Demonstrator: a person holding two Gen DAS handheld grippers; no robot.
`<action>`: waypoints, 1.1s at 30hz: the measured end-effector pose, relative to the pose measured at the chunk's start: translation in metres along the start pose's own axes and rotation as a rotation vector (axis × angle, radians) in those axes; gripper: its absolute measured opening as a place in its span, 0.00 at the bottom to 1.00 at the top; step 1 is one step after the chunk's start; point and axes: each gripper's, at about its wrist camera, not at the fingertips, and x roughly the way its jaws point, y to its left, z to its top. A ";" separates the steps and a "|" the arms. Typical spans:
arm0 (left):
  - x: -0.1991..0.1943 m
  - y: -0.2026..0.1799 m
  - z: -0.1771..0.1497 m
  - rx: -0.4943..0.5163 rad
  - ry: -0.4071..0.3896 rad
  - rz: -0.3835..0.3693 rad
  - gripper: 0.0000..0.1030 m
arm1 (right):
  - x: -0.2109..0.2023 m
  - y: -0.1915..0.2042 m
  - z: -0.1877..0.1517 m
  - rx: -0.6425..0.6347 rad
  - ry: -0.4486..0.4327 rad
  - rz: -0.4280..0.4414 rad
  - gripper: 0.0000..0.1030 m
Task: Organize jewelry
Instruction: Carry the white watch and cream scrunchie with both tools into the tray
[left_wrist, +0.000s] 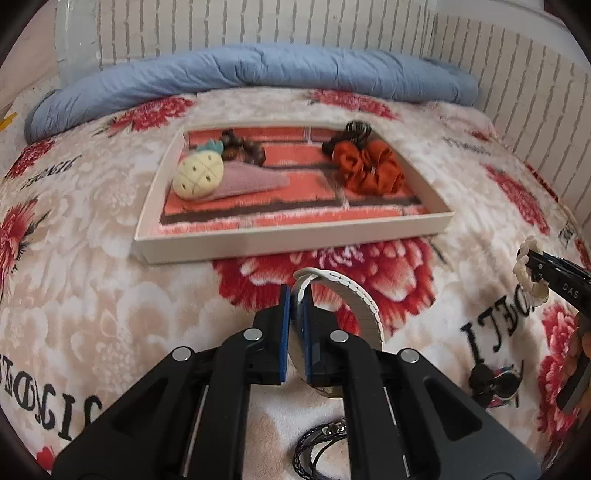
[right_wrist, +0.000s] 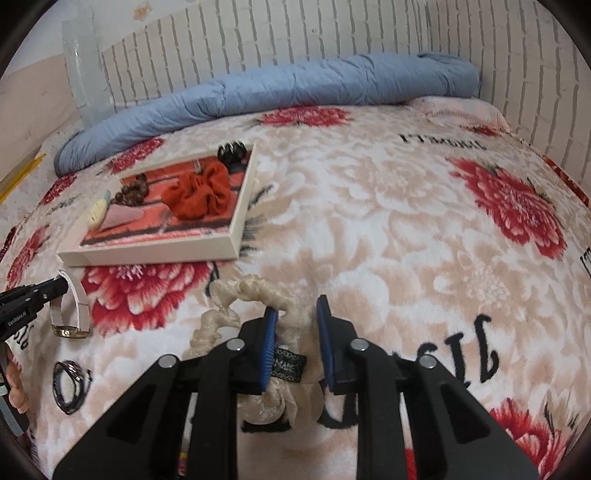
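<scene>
The left hand-held gripper (left_wrist: 297, 295) is clenched on the white strap of a watch (left_wrist: 354, 299) just before the tray (left_wrist: 295, 240) on the bed. The right hand-held gripper (right_wrist: 295, 314) stands released around a cream scrunchie (right_wrist: 251, 291), whose black label (right_wrist: 290, 365) reads partly "MARE"; the other gripper's body carries "GenRobot.AI".

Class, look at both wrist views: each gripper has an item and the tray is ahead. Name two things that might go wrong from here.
1. The left gripper pinches only the watch strap; the loop and gold case hang free, so it might swing or slip.
2. The right gripper stands open around the cream scrunchie, which drapes over one finger and may slide off before reaching the tray.
</scene>
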 end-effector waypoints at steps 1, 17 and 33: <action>-0.004 0.001 0.002 -0.003 -0.013 -0.005 0.05 | -0.002 0.001 0.002 -0.001 -0.004 0.003 0.21; -0.025 0.025 0.050 -0.045 -0.133 -0.019 0.05 | 0.008 0.045 0.051 -0.018 -0.073 0.075 0.21; 0.060 0.068 0.105 -0.076 -0.090 0.024 0.05 | 0.104 0.118 0.102 -0.116 0.022 0.078 0.21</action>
